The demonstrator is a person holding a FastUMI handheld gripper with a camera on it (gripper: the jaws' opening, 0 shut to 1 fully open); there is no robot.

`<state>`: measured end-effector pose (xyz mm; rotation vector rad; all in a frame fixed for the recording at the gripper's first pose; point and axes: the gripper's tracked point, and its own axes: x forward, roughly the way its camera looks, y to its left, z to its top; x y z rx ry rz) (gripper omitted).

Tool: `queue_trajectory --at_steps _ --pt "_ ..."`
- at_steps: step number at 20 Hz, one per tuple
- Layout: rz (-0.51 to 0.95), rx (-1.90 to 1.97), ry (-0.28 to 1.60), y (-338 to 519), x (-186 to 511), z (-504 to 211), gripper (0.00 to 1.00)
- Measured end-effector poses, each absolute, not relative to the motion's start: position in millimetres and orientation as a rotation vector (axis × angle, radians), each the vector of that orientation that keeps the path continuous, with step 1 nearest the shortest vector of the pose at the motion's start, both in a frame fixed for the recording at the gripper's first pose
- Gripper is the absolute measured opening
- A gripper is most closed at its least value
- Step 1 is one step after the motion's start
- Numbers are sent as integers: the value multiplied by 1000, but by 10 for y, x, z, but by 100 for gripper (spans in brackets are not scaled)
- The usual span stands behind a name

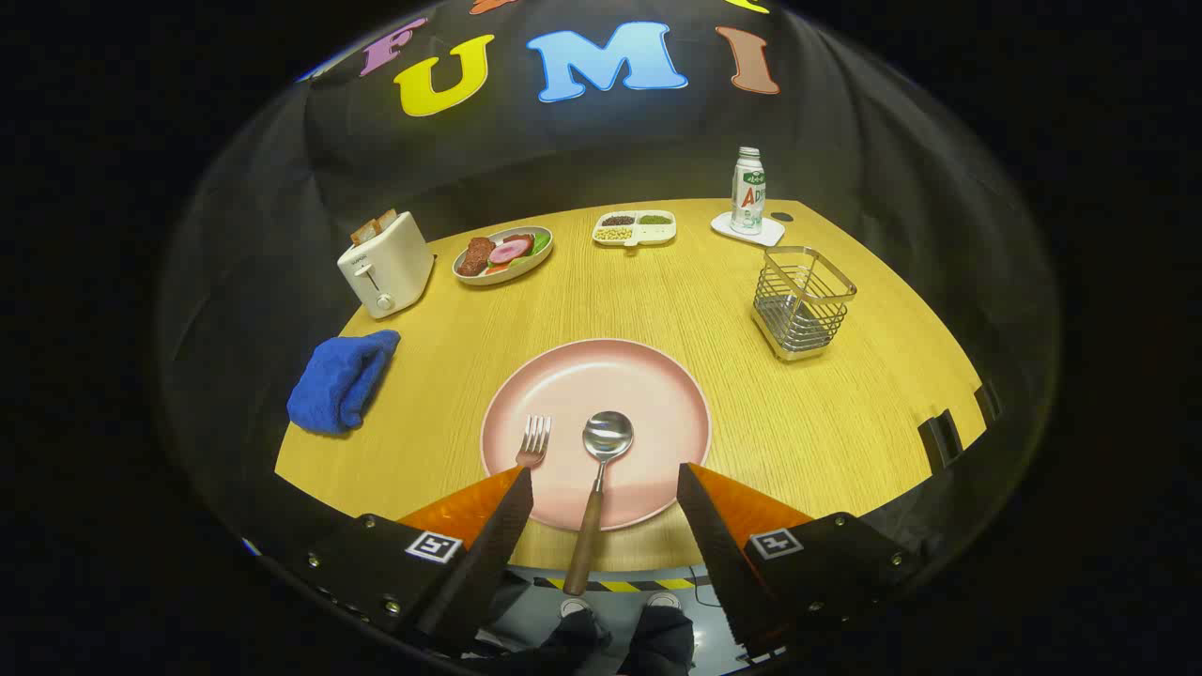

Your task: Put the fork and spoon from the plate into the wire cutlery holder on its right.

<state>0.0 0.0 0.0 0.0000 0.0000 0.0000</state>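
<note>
A pink plate (648, 376) lies on the wooden table just ahead of my fingers. On it rests a spoon (601, 465) with a wooden handle that sticks out over the plate's near rim, between my two fingers. To its left lies a fork (534, 441); its handle is hidden behind my left finger (498, 526). My gripper (606, 483) is open, held above the near edge of the plate, with nothing pressed by its fingers. The wire cutlery holder (803, 302) stands upright and empty, beyond the plate to the right.
A blue cloth (343, 380) lies left of the plate. At the back stand a white toaster (385, 263), a dish of food (502, 253), a divided tray (634, 228) and a bottle on a coaster (747, 192). A person's shoes (615, 606) show below the table edge.
</note>
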Motion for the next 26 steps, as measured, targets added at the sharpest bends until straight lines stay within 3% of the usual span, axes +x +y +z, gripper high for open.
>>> queue_trajectory --at_steps 26 --pt "-13 46 71 -26 -32 -273 96"
